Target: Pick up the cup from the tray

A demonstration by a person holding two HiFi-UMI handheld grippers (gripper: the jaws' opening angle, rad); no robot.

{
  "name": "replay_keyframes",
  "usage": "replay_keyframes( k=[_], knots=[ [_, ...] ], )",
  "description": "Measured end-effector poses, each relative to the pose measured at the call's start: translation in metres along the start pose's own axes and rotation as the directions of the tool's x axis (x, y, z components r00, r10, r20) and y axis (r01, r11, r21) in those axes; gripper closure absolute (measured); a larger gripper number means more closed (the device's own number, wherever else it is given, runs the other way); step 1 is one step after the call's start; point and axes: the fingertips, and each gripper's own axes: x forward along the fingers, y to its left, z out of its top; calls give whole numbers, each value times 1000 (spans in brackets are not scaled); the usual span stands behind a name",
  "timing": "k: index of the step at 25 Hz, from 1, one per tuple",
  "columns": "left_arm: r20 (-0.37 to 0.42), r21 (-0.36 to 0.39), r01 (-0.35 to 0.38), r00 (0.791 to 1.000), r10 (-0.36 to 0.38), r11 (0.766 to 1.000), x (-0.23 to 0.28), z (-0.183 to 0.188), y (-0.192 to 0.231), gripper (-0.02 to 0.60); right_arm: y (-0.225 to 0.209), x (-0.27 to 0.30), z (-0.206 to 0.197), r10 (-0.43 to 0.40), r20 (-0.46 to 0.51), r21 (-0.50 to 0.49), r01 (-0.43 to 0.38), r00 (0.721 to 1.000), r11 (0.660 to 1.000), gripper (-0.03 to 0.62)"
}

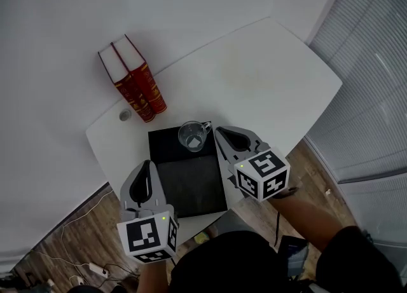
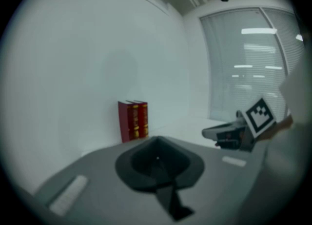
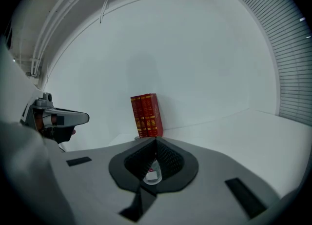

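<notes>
Cup (image 1: 193,135): upright, far end of tray (image 1: 191,185), handle rightward, likely suiting the right gripper (image 1: 224,136) just beside it. Jaws of it and left gripper (image 1: 145,172): closed, empty; must open before grasping.

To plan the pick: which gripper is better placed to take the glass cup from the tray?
Right. The right gripper is beside the glass cup, on its handle side; the left gripper is farther back, at the left edge of the tray. Both have shut jaws, so the right must open first.
</notes>
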Motion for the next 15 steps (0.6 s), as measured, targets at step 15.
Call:
replay_keyframes(
  k=[15],
  knots=[
    [-7,18,-59,998,59,998,39,16,-3,580,-38,30,-22,59,-78,-70,-65,995,995,580]
  ],
)
